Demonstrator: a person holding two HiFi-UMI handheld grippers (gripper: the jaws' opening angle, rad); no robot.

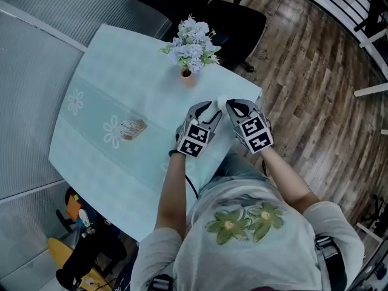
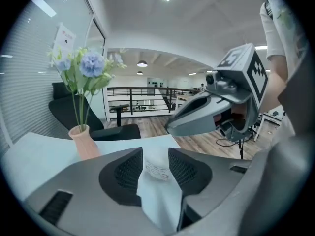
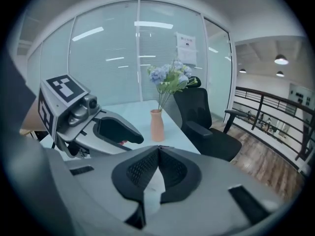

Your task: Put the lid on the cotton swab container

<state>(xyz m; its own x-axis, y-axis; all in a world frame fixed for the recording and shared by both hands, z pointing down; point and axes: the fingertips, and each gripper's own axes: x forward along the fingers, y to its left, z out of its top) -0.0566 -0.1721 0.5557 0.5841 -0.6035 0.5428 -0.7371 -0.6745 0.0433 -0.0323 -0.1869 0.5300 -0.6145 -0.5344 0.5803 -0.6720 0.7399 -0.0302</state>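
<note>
- I have both tools raised off the pale mint tabletop and brought tip to tip in front of me. I judge this is so the two parts can be lined up in the air, not on the cloth.
- The left hand-held gripper serves as the steady base. Its pads sit partly apart, pressed on either side of the white translucent cotton swab container, which fills the gap between them.
- The container's patterned top end faces forward and up towards the other tool, where a cap could meet it.
- The right hand-held gripper is closed, with its pad tips meeting. Lower between the pads it pinches a thin white piece of plastic, which I take to be the lid, though little of it shows.
- From the head view, only a small white patch shows between the two tips, so I cannot tell whether lid and container touch.
- The terracotta vase of pale blue flowers stands well apart, further along the tabletop.
</note>
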